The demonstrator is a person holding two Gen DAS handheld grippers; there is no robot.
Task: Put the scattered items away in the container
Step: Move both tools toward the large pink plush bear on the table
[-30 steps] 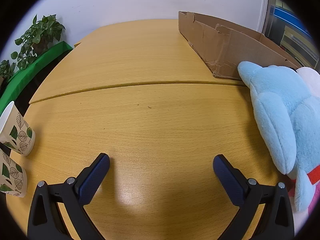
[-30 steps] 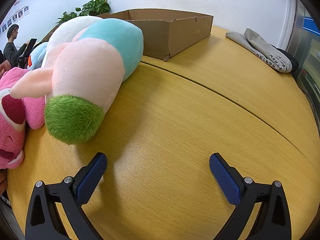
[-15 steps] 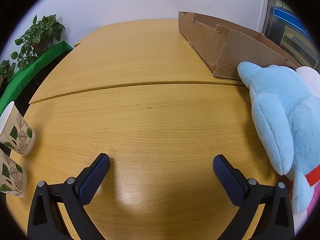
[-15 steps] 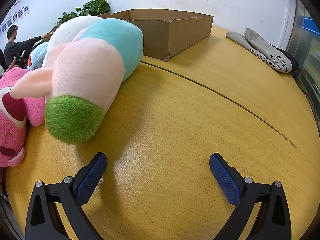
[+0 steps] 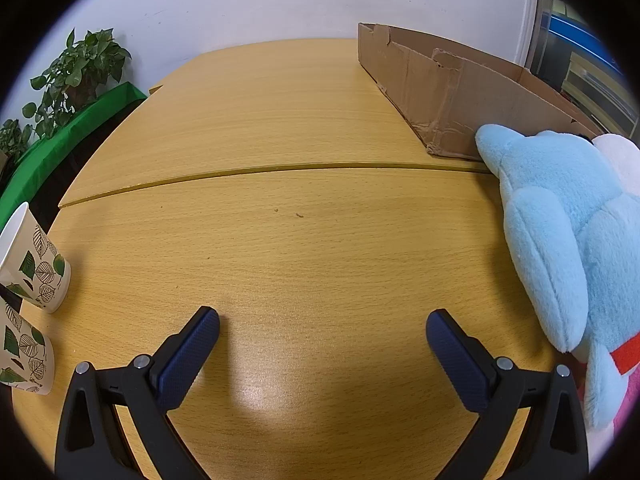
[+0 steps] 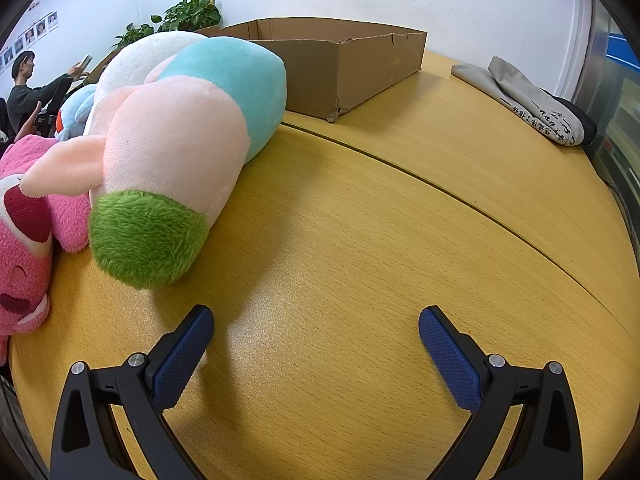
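A low cardboard box (image 5: 448, 92) stands at the back of the wooden table (image 5: 280, 240); it also shows in the right wrist view (image 6: 344, 64). A light blue plush (image 5: 560, 220) lies at the right, in front of the box. A large pink, teal and green plush (image 6: 176, 152) lies left of my right gripper, with a pink plush (image 6: 28, 240) beside it. My left gripper (image 5: 322, 326) is open and empty above bare table. My right gripper (image 6: 316, 322) is open and empty, just right of the green end of the plush.
Two leaf-patterned paper cups (image 5: 36, 268) stand at the table's left edge. A folded grey cloth bag (image 6: 532, 104) lies at the far right. A potted plant (image 5: 76, 76) and a green ledge (image 5: 60, 148) are beyond the table. A person (image 6: 28, 88) sits far left.
Both grippers stay still and open. The blue plush shifts very slightly in the left view. The person in the background raises an arm.
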